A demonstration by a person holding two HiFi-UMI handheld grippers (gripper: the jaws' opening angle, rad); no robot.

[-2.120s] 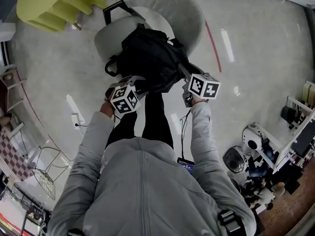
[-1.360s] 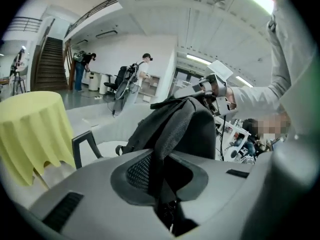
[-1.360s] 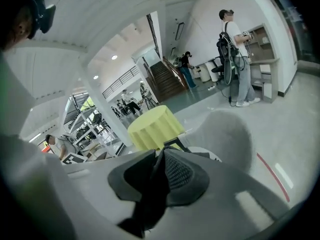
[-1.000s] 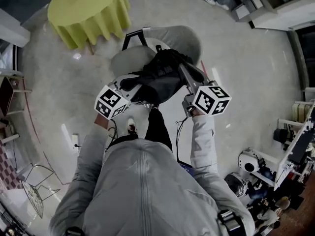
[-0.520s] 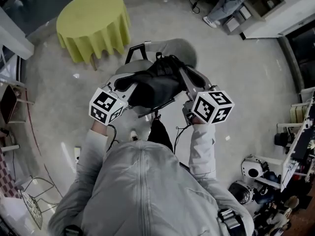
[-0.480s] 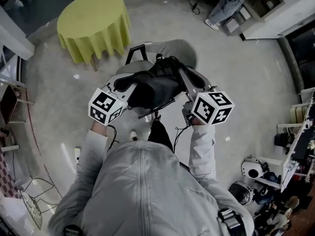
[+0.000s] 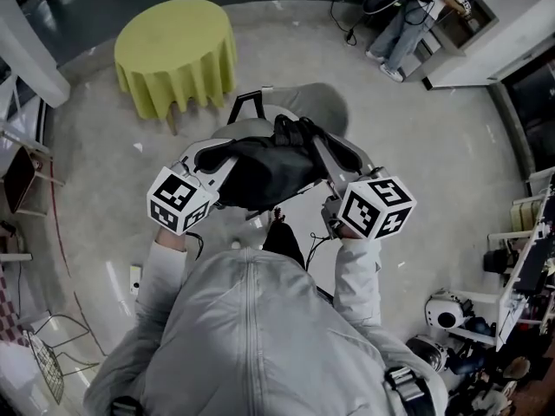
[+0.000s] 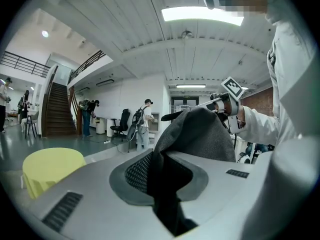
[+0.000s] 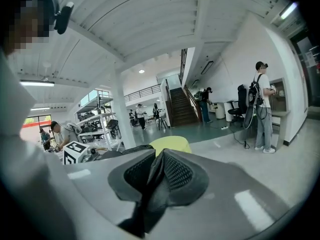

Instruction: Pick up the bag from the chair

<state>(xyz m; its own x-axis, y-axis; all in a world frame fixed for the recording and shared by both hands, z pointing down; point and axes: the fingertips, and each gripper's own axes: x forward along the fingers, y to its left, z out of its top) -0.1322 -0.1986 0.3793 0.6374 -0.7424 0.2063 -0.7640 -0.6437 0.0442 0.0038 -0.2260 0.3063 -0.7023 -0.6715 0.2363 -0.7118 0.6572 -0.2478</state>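
The black bag (image 7: 264, 170) hangs in the air between my two grippers, above the grey chair (image 7: 305, 107). My left gripper (image 7: 208, 156) is shut on the bag's left end. In the left gripper view dark fabric (image 8: 200, 134) is pinched between the jaws. My right gripper (image 7: 318, 143) is shut on the bag's right side. In the right gripper view a fold of the bag (image 9: 150, 184) sits between the pads. The chair seat shows only at its far rim and backrest, the rest is hidden by the bag.
A round table with a yellow cloth (image 7: 178, 50) stands beyond the chair to the left. People stand at desks at the far right (image 7: 408, 7). Equipment crowds the floor at the lower right (image 7: 451, 310). A power strip (image 7: 134, 276) lies on the floor at left.
Both grippers have risen with the bag, which has come up off the chair seat. The left gripper has moved outward to the left, and the bag now stretches between them.
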